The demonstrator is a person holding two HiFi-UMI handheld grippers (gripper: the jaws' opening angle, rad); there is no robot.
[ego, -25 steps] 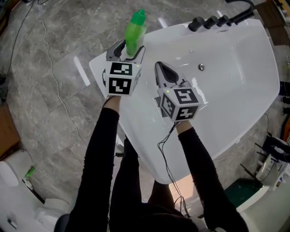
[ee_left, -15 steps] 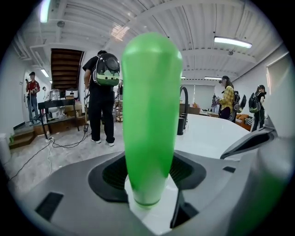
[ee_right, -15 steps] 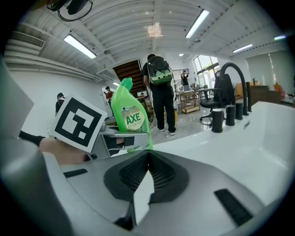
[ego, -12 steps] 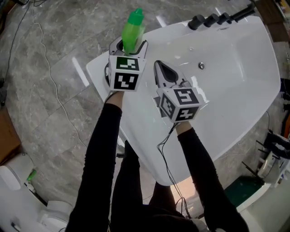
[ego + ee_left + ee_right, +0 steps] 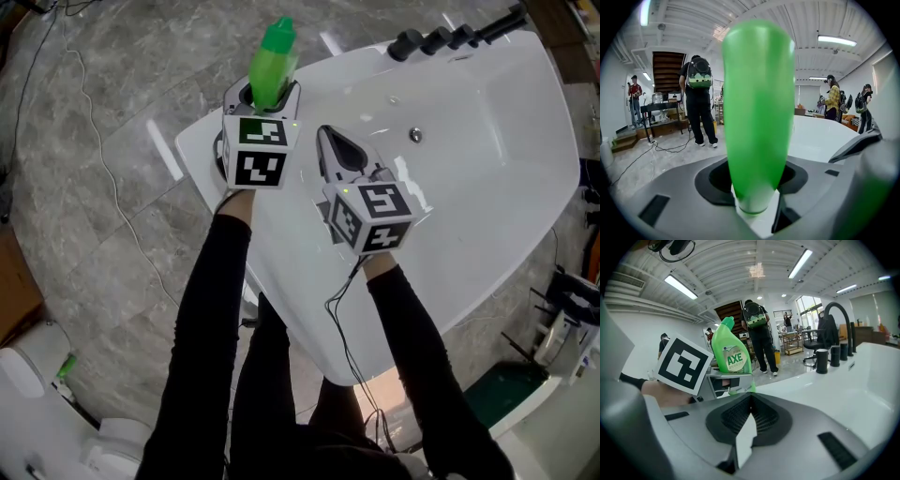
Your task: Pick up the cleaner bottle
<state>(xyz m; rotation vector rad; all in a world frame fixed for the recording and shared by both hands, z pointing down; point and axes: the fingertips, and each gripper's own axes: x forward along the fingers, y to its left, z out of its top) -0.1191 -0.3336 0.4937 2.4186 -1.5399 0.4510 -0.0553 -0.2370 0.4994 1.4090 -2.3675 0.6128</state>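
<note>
The green cleaner bottle [image 5: 269,70] stands upright on the left corner of the white bathtub's rim [image 5: 202,141]. My left gripper [image 5: 265,94] reaches around its lower body, one jaw on each side, and the jaws are closing. In the left gripper view the bottle [image 5: 757,117] fills the gap between the jaws of the left gripper [image 5: 757,206]. My right gripper [image 5: 326,136] hovers over the tub to the right of the bottle, shut and empty. In the right gripper view, the bottle [image 5: 731,357] and the left gripper's marker cube [image 5: 682,364] lie beyond my right gripper [image 5: 749,427].
The white bathtub [image 5: 469,187] fills the middle of the head view. Black tap fittings [image 5: 441,42] stand on its far rim and a drain [image 5: 414,136] sits in its floor. Grey stone flooring with cables [image 5: 94,122] surrounds it. People [image 5: 698,103] stand in the background.
My left gripper has slid slightly forward, so the bottle sits deeper between its jaws. The right gripper has not moved.
</note>
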